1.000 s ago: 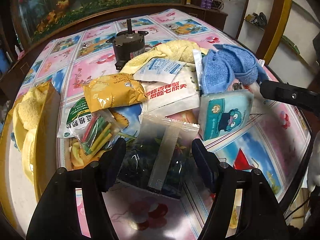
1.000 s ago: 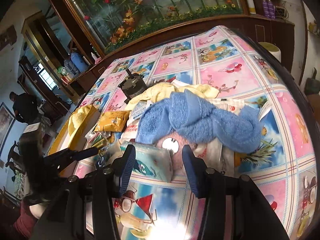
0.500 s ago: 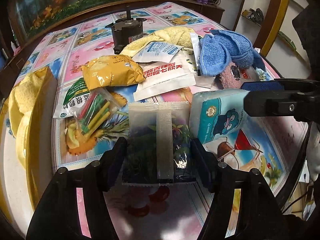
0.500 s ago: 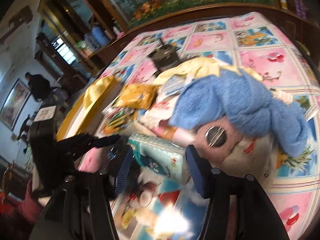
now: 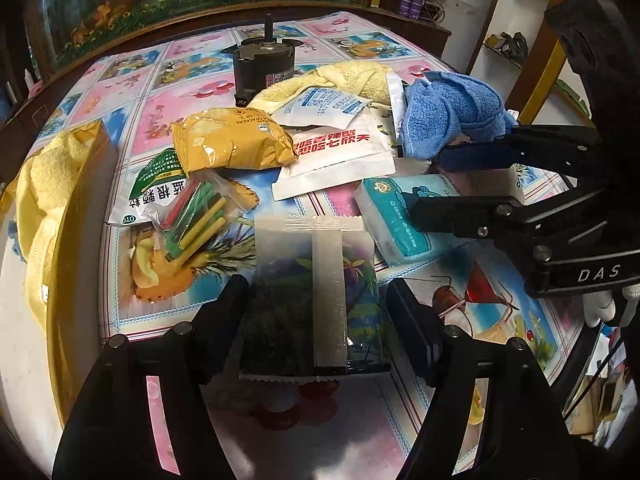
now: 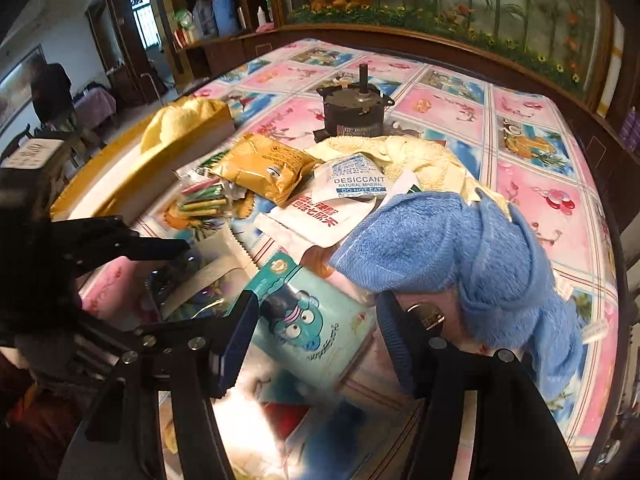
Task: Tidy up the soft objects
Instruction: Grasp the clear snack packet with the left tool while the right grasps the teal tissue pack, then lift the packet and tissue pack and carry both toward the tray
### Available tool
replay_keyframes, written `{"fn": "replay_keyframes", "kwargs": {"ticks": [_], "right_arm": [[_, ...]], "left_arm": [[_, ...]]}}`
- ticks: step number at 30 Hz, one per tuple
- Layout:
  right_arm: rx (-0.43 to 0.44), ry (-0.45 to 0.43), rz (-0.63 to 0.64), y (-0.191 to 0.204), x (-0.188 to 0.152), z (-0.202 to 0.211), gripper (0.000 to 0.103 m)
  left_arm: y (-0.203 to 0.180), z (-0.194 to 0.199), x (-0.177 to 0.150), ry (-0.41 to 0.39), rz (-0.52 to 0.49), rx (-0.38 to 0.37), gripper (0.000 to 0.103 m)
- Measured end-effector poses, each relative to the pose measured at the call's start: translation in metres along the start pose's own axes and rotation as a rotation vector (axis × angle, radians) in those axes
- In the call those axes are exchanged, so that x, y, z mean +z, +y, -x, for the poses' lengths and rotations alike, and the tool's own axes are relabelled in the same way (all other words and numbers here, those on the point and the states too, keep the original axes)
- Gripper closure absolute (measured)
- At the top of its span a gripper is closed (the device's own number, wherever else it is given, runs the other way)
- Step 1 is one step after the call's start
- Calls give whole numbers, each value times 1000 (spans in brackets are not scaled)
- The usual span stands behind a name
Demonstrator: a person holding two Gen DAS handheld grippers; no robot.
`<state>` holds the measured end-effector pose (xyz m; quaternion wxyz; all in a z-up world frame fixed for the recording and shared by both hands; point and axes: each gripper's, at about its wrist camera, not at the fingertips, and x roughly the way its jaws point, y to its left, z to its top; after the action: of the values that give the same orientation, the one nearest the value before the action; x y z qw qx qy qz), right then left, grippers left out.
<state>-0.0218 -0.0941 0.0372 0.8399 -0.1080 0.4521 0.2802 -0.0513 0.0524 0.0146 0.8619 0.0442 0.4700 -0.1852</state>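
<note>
My left gripper (image 5: pixel 316 312) is open, its fingers on either side of a clear plastic packet with a dark print (image 5: pixel 316 280) lying on the tablecloth. My right gripper (image 6: pixel 316 332) is open around a teal tissue pack with a cartoon face (image 6: pixel 308 328); the tissue pack also shows in the left wrist view (image 5: pixel 394 216). A blue towel (image 6: pixel 460 256) lies bunched just right of it, over a pink soft thing (image 6: pixel 424 312). A pale yellow towel (image 6: pixel 404 152) lies behind. Another yellow towel (image 5: pixel 44 184) sits in a yellow-rimmed tray (image 5: pixel 80 208) at the left.
A black motor (image 5: pixel 264 64) stands at the back. A yellow cracker bag (image 5: pixel 232 140), white pouches (image 5: pixel 332 152), a desiccant sachet (image 6: pixel 356 180), a green-white packet (image 5: pixel 156 184) and a bag of coloured sticks (image 5: pixel 196 216) lie in a heap. The table edge runs close at right.
The left gripper has closed in over the clear packet. The right gripper has swung left and down, so its fingers now straddle the tissue pack.
</note>
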Motion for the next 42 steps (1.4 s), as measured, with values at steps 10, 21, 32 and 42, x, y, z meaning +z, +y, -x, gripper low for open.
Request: {"fn": "replay_keyframes", "kwargs": {"ticks": [10, 21, 32, 42], "right_arm": [[30, 83, 126, 12, 3, -22, 32], [-34, 138, 245, 24, 1, -23, 29], [-28, 97, 190, 29, -3, -14, 55], [41, 32, 106, 27, -12, 20, 69]], "left_arm": [[-5, -1, 0, -6, -30, 8, 38], [1, 7, -10, 11, -47, 5, 35], [11, 11, -14, -20, 16, 11, 48], [12, 50, -32, -94, 87, -48, 49]]}}
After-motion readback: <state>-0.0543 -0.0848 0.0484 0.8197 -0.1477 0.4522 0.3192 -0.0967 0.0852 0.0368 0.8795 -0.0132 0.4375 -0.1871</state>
